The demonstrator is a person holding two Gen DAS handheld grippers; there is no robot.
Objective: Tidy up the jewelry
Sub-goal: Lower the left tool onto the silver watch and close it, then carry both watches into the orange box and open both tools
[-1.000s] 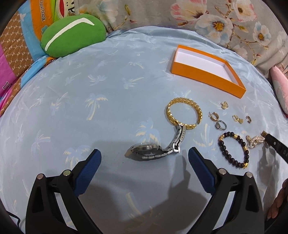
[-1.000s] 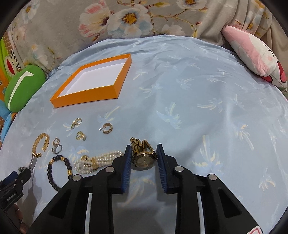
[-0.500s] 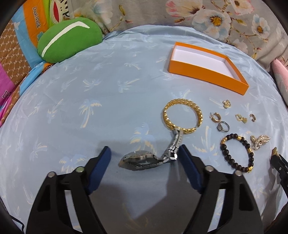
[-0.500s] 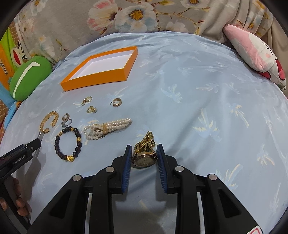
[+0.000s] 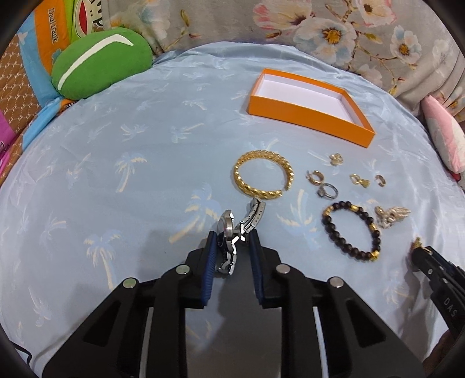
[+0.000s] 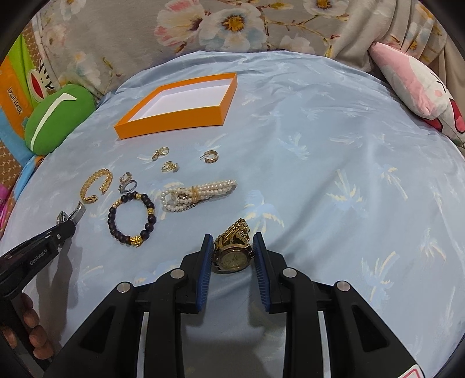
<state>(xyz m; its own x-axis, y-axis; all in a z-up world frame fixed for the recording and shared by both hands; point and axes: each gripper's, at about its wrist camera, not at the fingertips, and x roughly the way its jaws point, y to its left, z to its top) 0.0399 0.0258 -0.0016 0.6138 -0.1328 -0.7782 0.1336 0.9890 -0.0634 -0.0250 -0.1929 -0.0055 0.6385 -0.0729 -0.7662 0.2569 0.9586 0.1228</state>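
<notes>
My left gripper (image 5: 232,241) is shut on a silver watch (image 5: 229,229), whose strap end (image 5: 255,210) trails toward a gold twisted bangle (image 5: 263,174). My right gripper (image 6: 232,247) is shut on a gold watch (image 6: 232,256) just above the blue cloth. An open orange box (image 5: 308,112) with a white inside lies at the back; it also shows in the right wrist view (image 6: 177,107). A dark bead bracelet (image 6: 132,218), a pearl bracelet (image 6: 197,193), and several small rings and earrings (image 6: 168,165) lie loose on the cloth.
A green cushion (image 5: 98,61) lies at the back left. A pink and white plush pillow (image 6: 418,93) lies at the right edge. Floral fabric (image 6: 232,26) runs along the back. The cloth (image 6: 334,174) right of the jewelry is bare.
My left gripper has closed on the silver watch and tipped it up on edge. My right gripper has drawn back from the box with the gold watch in it.
</notes>
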